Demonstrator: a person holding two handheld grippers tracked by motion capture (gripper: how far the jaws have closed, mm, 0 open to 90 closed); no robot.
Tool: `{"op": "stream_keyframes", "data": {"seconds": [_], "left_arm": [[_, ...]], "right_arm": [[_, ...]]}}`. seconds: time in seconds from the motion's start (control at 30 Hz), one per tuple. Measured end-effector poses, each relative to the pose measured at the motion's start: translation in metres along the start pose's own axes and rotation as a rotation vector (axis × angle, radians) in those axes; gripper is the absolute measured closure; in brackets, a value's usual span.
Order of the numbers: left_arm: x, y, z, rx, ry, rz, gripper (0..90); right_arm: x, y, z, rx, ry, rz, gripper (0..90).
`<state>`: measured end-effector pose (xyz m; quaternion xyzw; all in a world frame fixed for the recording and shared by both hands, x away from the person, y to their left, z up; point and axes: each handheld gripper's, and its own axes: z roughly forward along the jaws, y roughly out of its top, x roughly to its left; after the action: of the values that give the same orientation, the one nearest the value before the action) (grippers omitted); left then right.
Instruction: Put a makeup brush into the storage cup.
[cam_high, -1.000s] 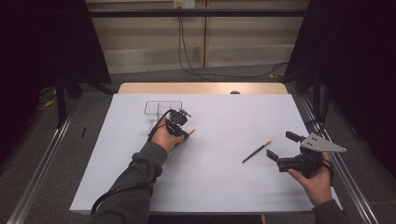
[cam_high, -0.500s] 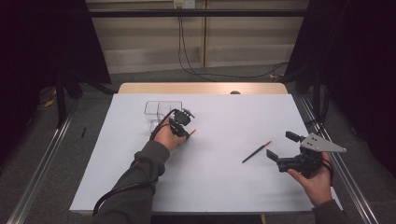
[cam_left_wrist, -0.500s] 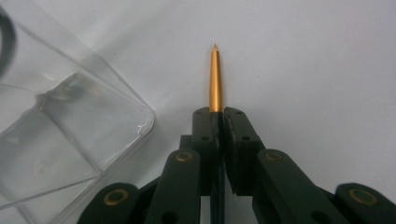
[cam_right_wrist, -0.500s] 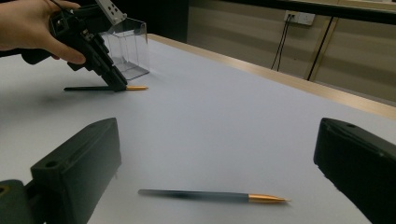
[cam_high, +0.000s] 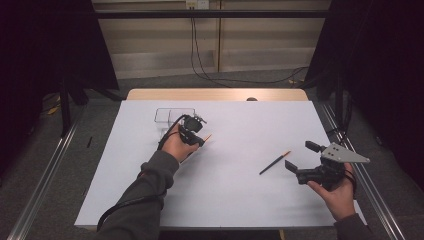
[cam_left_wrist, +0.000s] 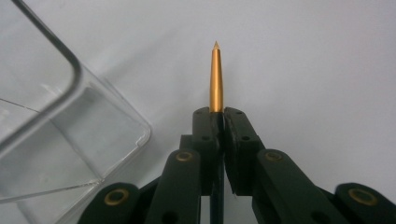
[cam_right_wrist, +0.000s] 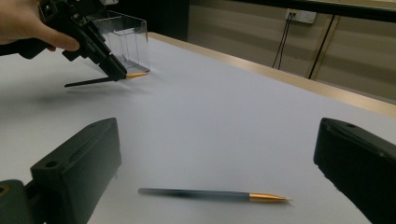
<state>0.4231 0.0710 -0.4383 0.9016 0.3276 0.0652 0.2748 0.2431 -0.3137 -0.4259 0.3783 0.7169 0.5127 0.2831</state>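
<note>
My left gripper (cam_high: 196, 136) is shut on a black pen with a gold tip (cam_left_wrist: 215, 79), holding it low over the white table sheet. The gold tip (cam_high: 206, 137) sticks out past the jaws, and the black shaft trails back under the hand. A clear plastic box (cam_high: 172, 117) stands just beside this gripper, at the left in the left gripper view (cam_left_wrist: 70, 116). A second black pen with a gold tip (cam_high: 274, 163) lies flat on the sheet. My right gripper (cam_high: 301, 156) is open just right of it, and that pen (cam_right_wrist: 210, 194) lies on the sheet between and below its jaws.
White paper (cam_high: 235, 200) covers the table, with a wooden edge (cam_high: 215, 94) at the far side. Metal rails run along both sides of the table. Cables hang down the back wall. The right gripper view shows the left hand's gripper (cam_right_wrist: 100, 56) by the clear box (cam_right_wrist: 126, 39).
</note>
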Motion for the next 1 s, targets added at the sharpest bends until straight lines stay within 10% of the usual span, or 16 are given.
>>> {"op": "stream_keyframes", "data": {"seconds": [0.37,1.0], "left_arm": [[0.003,-0.001,-0.024,-0.270,-0.022,-0.108,83.7],[0.010,-0.003,-0.061,-0.558,-0.001,-0.169,83.6]], "right_arm": [[0.001,0.000,0.001,0.001,0.006,-0.002,0.2],[0.002,0.001,0.001,0.002,0.008,-0.005,0.2]]}}
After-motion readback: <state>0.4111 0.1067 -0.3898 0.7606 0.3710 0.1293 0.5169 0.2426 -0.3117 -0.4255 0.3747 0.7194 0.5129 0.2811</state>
